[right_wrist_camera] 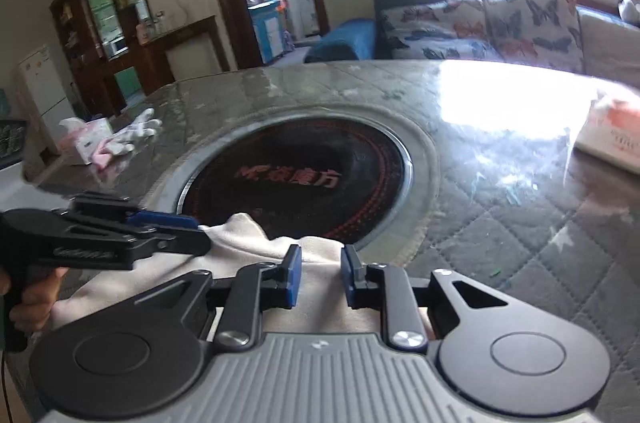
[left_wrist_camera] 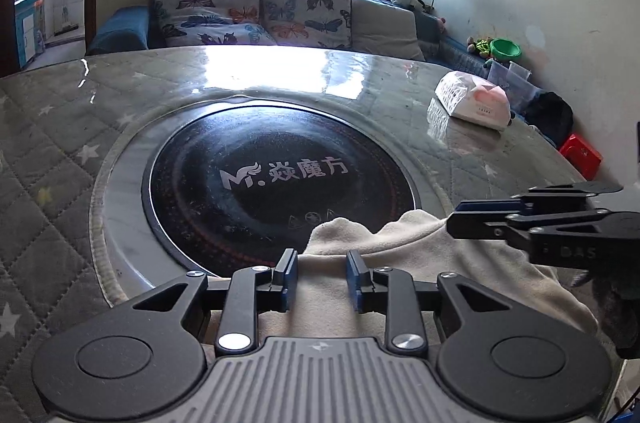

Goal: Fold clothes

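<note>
Left wrist view
Garment: a cream cloth [left_wrist_camera: 400,263], soft and fleecy, plain, with no print.
Place: on the near edge of the round table [left_wrist_camera: 60,143], its far hem lapping over the rim of the black cooktop [left_wrist_camera: 260,183] set in the middle.
Lie: it spreads mostly left to right across the near edge; two rounded humps at its far edge point toward the cooktop. I cannot tell which end is collar or hem.
Left gripper [left_wrist_camera: 322,281]: jaws apart, blue pads on either side of a strip of cloth, not pinching it.
Right gripper [left_wrist_camera: 456,221]: enters from the right, side-on, its tip at the cloth's far right hump; I cannot tell from here whether it is parted.
Beyond: a tissue pack [left_wrist_camera: 472,101] on the table's far right.

Right wrist view
Garment: the same cloth [right_wrist_camera: 248,235], bunched, its peak toward the cooktop [right_wrist_camera: 296,179].
Right gripper [right_wrist_camera: 320,277]: jaws apart over the cloth.
Left gripper [right_wrist_camera: 200,229]: side-on at the left, tip against the cloth's peak.
Hand [right_wrist_camera: 34,299]: around that gripper's handle.
Beyond: a white glove [right_wrist_camera: 136,133] on the far left.
</note>
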